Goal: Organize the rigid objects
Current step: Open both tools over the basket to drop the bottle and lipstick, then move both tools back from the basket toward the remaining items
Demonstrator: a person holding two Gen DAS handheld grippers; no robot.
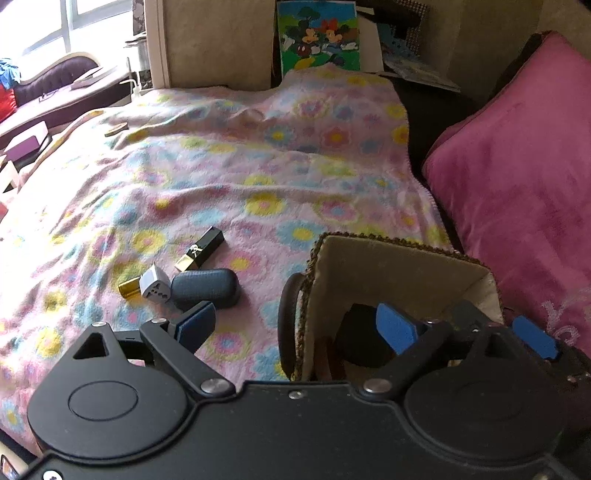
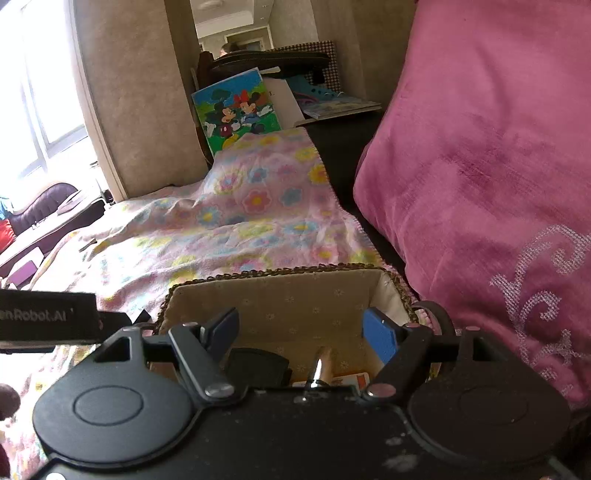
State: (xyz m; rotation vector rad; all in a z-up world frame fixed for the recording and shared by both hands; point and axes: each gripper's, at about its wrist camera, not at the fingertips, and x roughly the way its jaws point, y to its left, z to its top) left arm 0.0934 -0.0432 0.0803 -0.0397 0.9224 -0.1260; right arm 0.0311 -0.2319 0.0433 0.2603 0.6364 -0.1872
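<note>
A fabric-lined basket (image 1: 402,266) with a woven rim sits on the flowered blanket beside the pink cushion; it also shows in the right wrist view (image 2: 295,295). My left gripper (image 1: 295,325) is open and empty, straddling the basket's left wall. Left of it lie a dark blue case (image 1: 207,286), a white plug adapter (image 1: 155,288), a small gold tube (image 1: 129,290) and a black-and-gold lipstick (image 1: 201,247). My right gripper (image 2: 301,332) is open and empty over the basket, which holds a black object (image 2: 255,365), a metal-tipped item (image 2: 319,367) and a card.
A large pink cushion (image 1: 524,192) rises to the right of the basket. A Mickey Mouse picture (image 1: 319,35) leans at the back of the blanket (image 1: 258,166). A dark sofa and boxes stand at far left. The left gripper's body (image 2: 48,319) shows at the right view's left edge.
</note>
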